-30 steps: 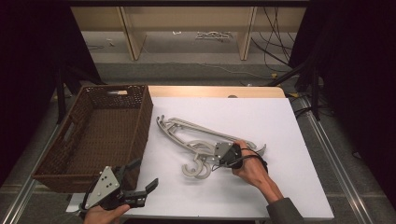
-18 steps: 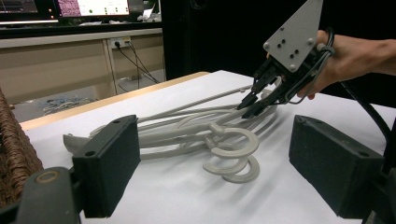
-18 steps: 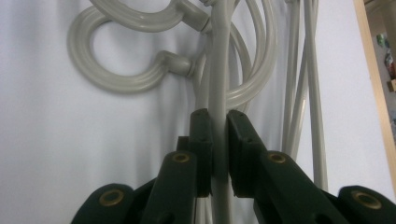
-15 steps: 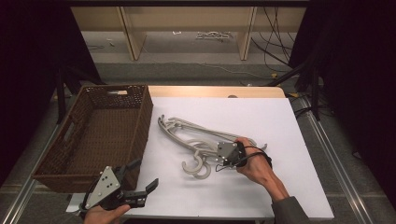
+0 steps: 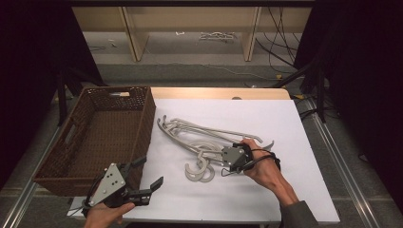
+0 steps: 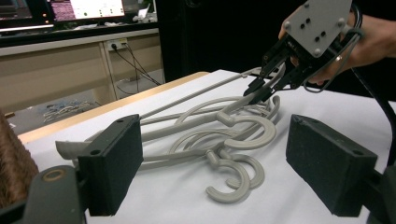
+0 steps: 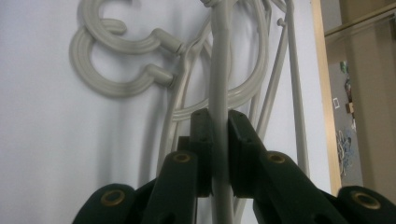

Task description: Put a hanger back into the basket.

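Centrally, right hand-held gripper point(image 5: 227, 164) clamps hanger point(image 7: 220, 84) (basket point(image 5: 66, 178) left), free table point(image 5: 285, 118) beyond

Pale grey hangers point(image 5: 209, 142), brown woven basket point(image 5: 102, 135), white table point(image 5: 285, 118).

- A white table top point(image 5: 285, 118) with a pale wooden far edge fills the middle of the room.
- Beyond it, a grey floor point(image 5: 190, 66) carries loose cables point(image 5: 216, 35).
- Light wooden shelving point(image 5: 133, 33) stands at the back.
- Black curtains point(image 5: 361, 71) close both sides.
- Lit monitors point(image 6: 70, 9) glow on a desk.
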Tool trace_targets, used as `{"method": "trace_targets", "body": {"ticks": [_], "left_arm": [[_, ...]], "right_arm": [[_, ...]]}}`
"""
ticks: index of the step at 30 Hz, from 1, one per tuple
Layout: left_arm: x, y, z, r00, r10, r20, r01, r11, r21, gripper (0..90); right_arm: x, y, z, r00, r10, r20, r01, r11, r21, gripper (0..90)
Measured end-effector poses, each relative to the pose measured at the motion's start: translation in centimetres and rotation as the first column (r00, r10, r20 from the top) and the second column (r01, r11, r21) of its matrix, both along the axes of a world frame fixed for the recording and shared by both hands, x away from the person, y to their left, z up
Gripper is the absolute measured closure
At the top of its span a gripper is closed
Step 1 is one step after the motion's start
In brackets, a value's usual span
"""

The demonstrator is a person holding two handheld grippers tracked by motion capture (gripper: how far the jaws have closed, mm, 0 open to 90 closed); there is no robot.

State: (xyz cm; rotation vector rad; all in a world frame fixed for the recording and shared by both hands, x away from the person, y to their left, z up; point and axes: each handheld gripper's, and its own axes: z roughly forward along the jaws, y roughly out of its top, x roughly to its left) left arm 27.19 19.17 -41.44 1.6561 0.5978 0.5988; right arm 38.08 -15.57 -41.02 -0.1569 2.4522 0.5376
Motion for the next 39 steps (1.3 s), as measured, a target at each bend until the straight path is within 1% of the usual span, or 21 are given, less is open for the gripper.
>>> {"method": "trace_targets", "body": {"ticks": [1,4,5,6,7,10,15,18,20,23,24,27,29,30,31,32,33,35,36,37,39], "left_arm": [[0.1,-0.1,0.2,1.0,0.001,-0.001,-0.001,0.9999,0.014,18.4],[1.0,-0.9,0.9,0.9992,0.019,-0.035,-0.016,0.9974,0.071,18.4],[1.5,-1.2,1.1,0.9986,0.013,-0.051,-0.008,0.9958,0.092,18.4],[1.8,-1.5,1.3,0.998,0.01,-0.063,-0.003,0.9948,0.102,18.5],[2.3,-2.0,1.5,0.997,0.007,-0.078,0.003,0.9921,0.126,18.5],[3.4,-3.2,2.1,0.9958,-0.007,-0.091,0.023,0.9845,0.174,19.9],[5.3,-5.0,3.6,0.9924,-0.037,-0.117,0.065,0.9688,0.239,21.1],[6.1,-5.6,4.2,0.9924,-0.037,-0.118,0.065,0.9663,0.249,21.3],[6.6,-5.8,4.3,0.9915,-0.039,-0.124,0.071,0.9625,0.262,21.2],[7.1,-6.2,4.1,0.9903,-0.041,-0.133,0.076,0.9588,0.274,21.2],[7.2,-6.4,4.1,0.9892,-0.047,-0.139,0.084,0.957,0.278,21.2],[7.5,-6.8,3.7,0.9859,-0.067,-0.153,0.111,0.9462,0.304,21.7],[7.8,-7.0,3.3,0.9827,-0.076,-0.169,0.13,0.933,0.336,22.3],[8.0,-7.0,3.2,0.9803,-0.084,-0.179,0.144,0.9226,0.358,26.0],[8.1,-7.1,3.1,0.9794,-0.08,-0.186,0.144,0.9207,0.363,26.4],[8.3,-7.2,2.8,0.9803,-0.083,-0.179,0.146,0.9153,0.376,26.0],[8.4,-7.3,2.7,0.9813,-0.085,-0.173,0.148,0.906,0.397,26.4],[8.7,-7.5,2.4,0.9805,-0.08,-0.179,0.149,0.8974,0.415,26.2],[8.8,-7.7,2.2,0.9803,-0.087,-0.177,0.156,0.89,0.428,26.3],[8.8,-7.8,2.0,0.9786,-0.09,-0.185,0.163,0.8878,0.43,26.5],[8.9,-8.1,1.6,0.977,-0.104,-0.186,0.181,0.868,0.463,27.0]], "right_arm": [[-0.2,0.0,0.1,0.9998,-0.017,-0.012,0.017,0.9998,0.009,82.5],[-0.3,-0.2,0.5,0.9999,0.013,0.001,-0.013,0.9999,0.011,82.5],[-0.5,-0.2,0.6,1.0,-0.007,-0.001,0.007,0.9999,0.011,82.5],[-0.5,-0.3,0.8,1.0,0.003,0.004,-0.003,0.9999,0.014,82.5],[-0.6,-0.3,0.8,1.0,0.0,-0.006,0.0,0.9998,0.02,82.5],[-0.9,-0.5,1.2,1.0,0.006,0.002,-0.006,0.9997,0.024,82.5],[-1.2,-0.9,1.9,0.9985,0.039,0.038,-0.039,0.9991,0.016,82.5],[-1.8,-1.2,2.1,0.9992,0.016,0.035,-0.017,0.9997,0.019,82.5],[-1.9,-1.3,2.3,0.9987,0.03,0.042,-0.031,0.9994,0.019,82.6],[-2.4,-1.4,2.4,0.9993,0.016,0.034,-0.017,0.9997,0.016,82.5],[-2.4,-1.4,2.5,0.9987,0.035,0.036,-0.036,0.9993,0.011,82.5],[-2.9,-1.5,2.9,0.9987,0.029,0.042,-0.03,0.9995,0.012,82.6],[-2.9,-1.5,2.9,0.9984,0.043,0.037,-0.044,0.999,0.009,82.5],[-3.1,-1.5,3.1,0.9987,0.03,0.04,-0.03,0.9995,0.011,82.5],[-3.1,-1.5,3.2,0.9977,0.043,0.053,-0.044,0.999,0.011,82.5],[-3.2,-1.5,3.1,0.9986,0.045,0.029,-0.045,0.9989,0.011,82.5],[-3.3,-1.4,3.2,0.9986,0.046,0.026,-0.047,0.9989,0.002,82.5],[-3.5,-1.2,3.3,0.9986,0.043,0.032,-0.043,0.9991,0.002,82.5],[-3.5,-1.2,3.4,0.9981,0.05,0.038,-0.05,0.9987,0.003,82.5],[-3.6,-1.2,3.4,0.9982,0.049,0.035,-0.049,0.9988,0.006,82.5],[-3.6,-1.1,3.5,0.998,0.054,0.033,-0.054,0.9985,0.006,82.5]]}}
